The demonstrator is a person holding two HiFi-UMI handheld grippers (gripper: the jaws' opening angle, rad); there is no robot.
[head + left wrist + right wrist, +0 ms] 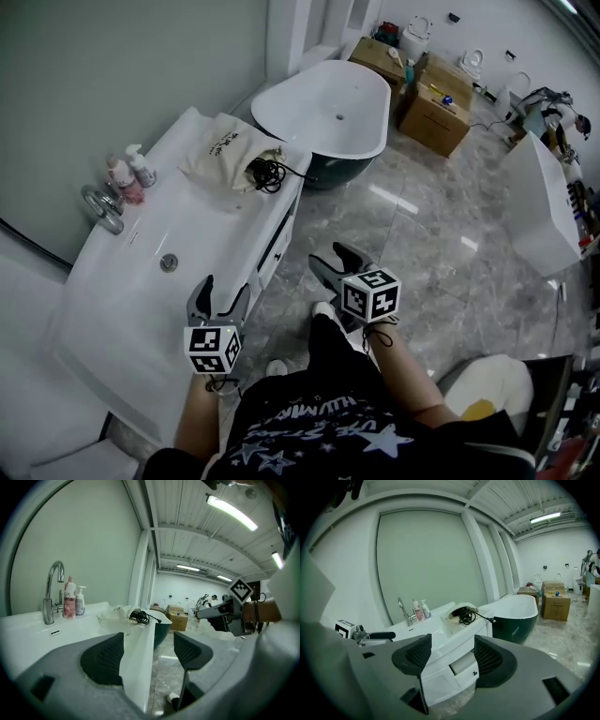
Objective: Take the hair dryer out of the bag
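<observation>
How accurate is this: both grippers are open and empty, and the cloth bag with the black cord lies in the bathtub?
One error: the cloth bag with the black cord lies on the white counter, at its end beside the bathtub, not in it; the head view shows this. The left gripper and right gripper are open and empty.

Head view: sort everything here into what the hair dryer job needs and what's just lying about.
Job: cloth bag, black cord spilling from its mouth, left gripper, right gripper, both open and empty.
Lying about: faucet, two bottles, bathtub, cardboard boxes.
</observation>
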